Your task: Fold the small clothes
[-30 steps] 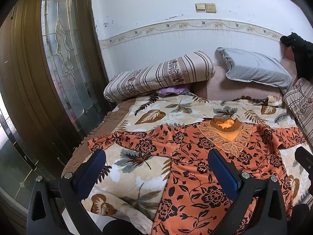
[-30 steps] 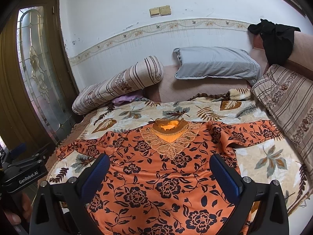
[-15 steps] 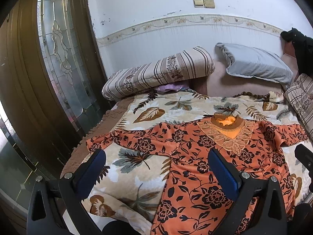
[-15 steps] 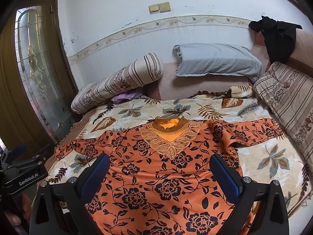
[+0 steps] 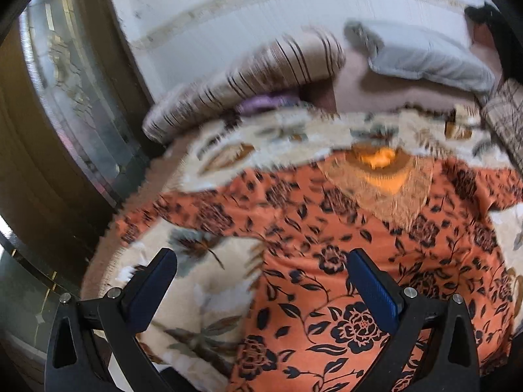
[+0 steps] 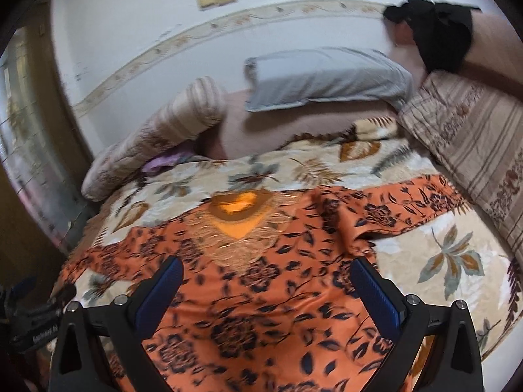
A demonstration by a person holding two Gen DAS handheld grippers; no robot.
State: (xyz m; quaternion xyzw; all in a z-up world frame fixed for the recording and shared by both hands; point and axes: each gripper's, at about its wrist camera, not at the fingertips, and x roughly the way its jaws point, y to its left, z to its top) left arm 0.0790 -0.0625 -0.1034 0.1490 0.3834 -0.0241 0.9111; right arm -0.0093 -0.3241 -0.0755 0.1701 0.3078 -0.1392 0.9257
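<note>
The leaf-print blanket (image 6: pixel 441 261) covers the bed, and spread flat across it, front side up, lies the orange blouse (image 6: pixel 261 294) with its dark floral print, neckline toward the wall and both sleeves stretched out sideways. A gold lace yoke (image 6: pixel 242 238) frames its heart-shaped neck opening. Beyond the blouse's neckline, a striped bolster (image 5: pixel 242 81) and a grey pillow (image 6: pixel 327 78) rest against the wall, a bit of purple cloth (image 5: pixel 264 103) peeking from under the bolster. A striped cushion (image 6: pixel 474 137) sits off the blouse's right sleeve, black clothing (image 6: pixel 438 39) draped above it. The left gripper (image 5: pixel 261 281) hangs over the blouse's left side where it meets bare blanket, fingers spread wide and holding nothing; the right gripper (image 6: pixel 266 289) hangs above the chest just below the yoke, likewise parted and empty. Both views are smeared with blur, so the print's detail is soft, and the blouse's hem is cut off behind the grippers.
</note>
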